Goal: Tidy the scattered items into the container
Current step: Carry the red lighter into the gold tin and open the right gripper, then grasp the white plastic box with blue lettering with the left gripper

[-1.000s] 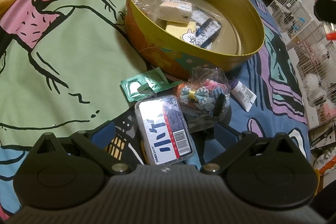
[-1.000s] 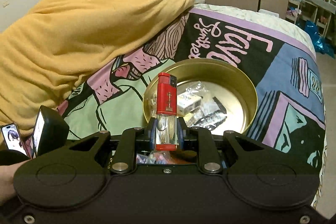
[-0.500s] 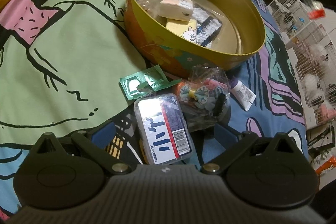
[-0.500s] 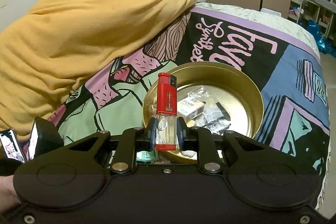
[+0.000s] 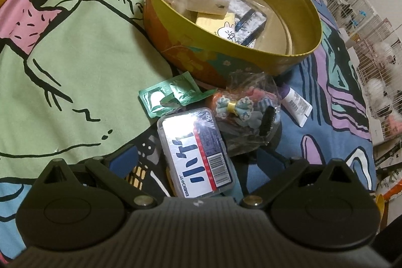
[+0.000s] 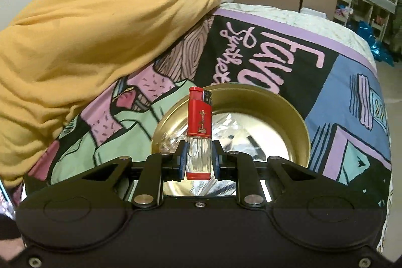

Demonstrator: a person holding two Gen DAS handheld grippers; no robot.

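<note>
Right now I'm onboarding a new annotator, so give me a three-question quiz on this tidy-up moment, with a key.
1. True or false: the right gripper is shut on a red lighter.
2. Which item lies between the open fingers of the left gripper? A) green foil packet B) clear plastic case C) white tube
3. Fill in: the bag of hair bows lies on the bedspread just outside the round gold ____.

Key: 1 true; 2 B; 3 tin.
</note>
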